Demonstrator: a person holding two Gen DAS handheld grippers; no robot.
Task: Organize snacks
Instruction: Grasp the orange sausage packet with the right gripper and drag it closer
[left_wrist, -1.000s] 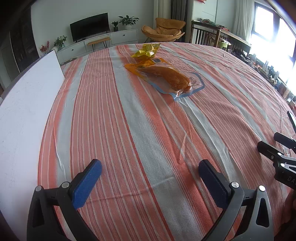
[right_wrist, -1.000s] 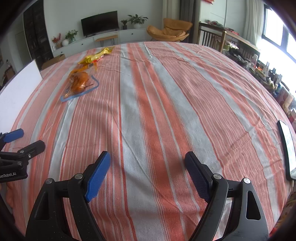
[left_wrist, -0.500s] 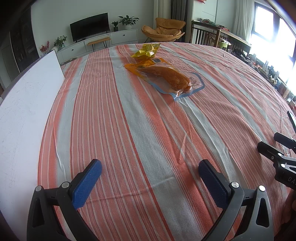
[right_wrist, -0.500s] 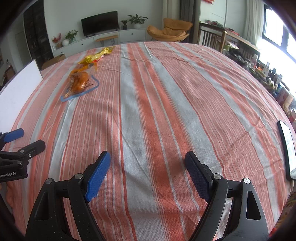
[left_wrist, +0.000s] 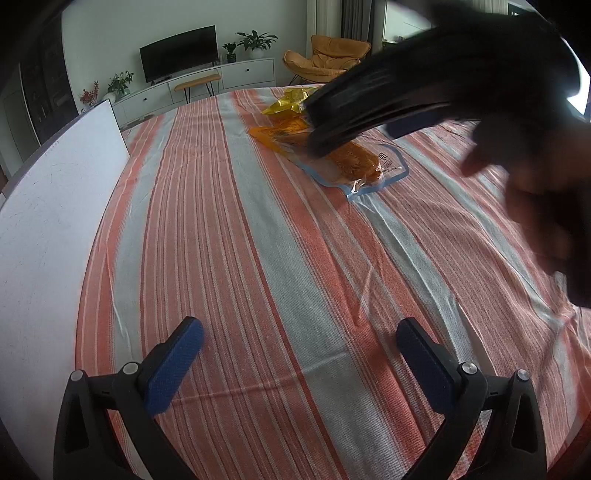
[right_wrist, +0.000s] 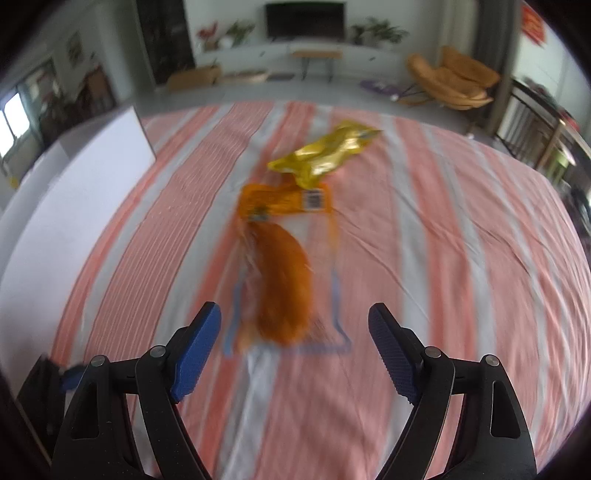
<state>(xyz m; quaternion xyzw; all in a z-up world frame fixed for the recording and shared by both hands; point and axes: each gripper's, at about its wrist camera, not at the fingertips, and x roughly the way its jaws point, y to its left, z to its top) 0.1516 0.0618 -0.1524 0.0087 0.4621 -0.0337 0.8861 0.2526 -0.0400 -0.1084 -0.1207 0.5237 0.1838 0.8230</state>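
Since the earlier frames, the right gripper (right_wrist: 294, 334) has swung away from the bare striped cloth at the counter's near right and now stands over the snacks, while the left gripper (left_wrist: 300, 360) has kept its position. Working left to right: a white board (left_wrist: 48, 206) stands along the counter's left edge. The left gripper's fingers (left_wrist: 173, 369) are spread wide with nothing between them, above the orange-and-grey striped cloth (left_wrist: 229, 258) on the counter. Further across, the clear blue-edged snack packet (right_wrist: 280, 273) with orange contents lies flat on the cloth, and the yellow foil packet (right_wrist: 325, 153) lies just beyond it, touching or overlapping its far end. The right gripper's fingers (right_wrist: 195, 339) are wide apart and empty, bracketing the near end of the blue-edged packet without touching it. In the left wrist view, the right gripper appears as a dark blur at upper right, with the hand (left_wrist: 546, 192) holding it.
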